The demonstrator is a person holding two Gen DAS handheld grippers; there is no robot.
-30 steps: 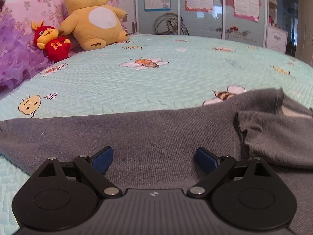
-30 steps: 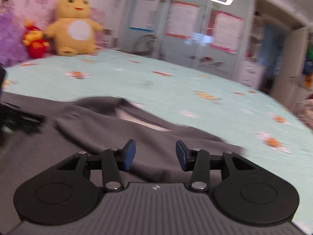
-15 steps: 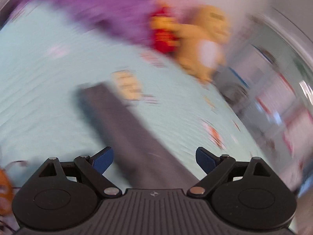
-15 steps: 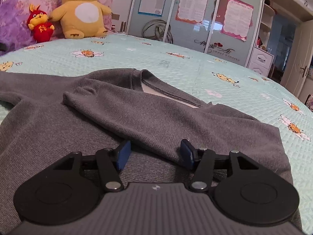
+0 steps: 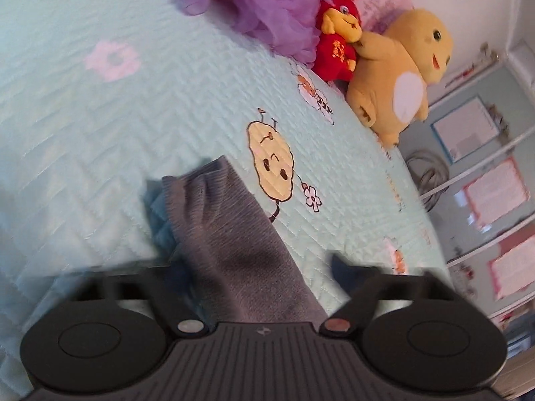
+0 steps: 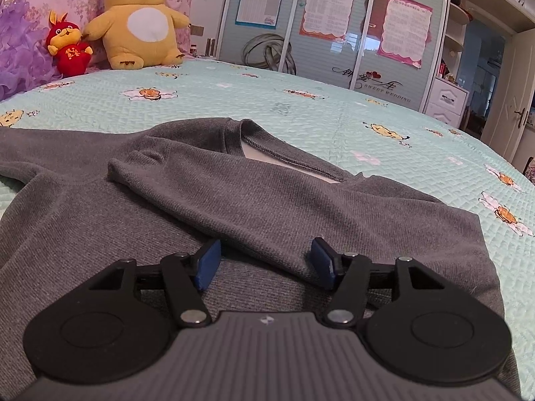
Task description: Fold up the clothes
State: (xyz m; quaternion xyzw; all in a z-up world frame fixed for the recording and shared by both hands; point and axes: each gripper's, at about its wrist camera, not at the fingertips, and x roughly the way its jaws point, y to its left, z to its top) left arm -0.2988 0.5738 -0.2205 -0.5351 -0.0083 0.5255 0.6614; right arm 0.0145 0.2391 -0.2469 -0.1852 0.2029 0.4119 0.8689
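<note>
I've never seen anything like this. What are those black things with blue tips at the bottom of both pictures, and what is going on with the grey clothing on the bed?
They are two hand-held grippers, each with a camera looking along its two blue-padded fingers. No robot arm: a person holds one in each hand.

One picture comes from the left gripper, tilted over the outstretched sleeve of a grey knitted sweater. The other comes from the right gripper, low over the sweater's body, where the other sleeve already lies folded across.

Both grippers are open and hold nothing. The sweater lies on a mint-green quilted bedspread; a yellow plush toy and a small red plush toy sit at the far end.
</note>
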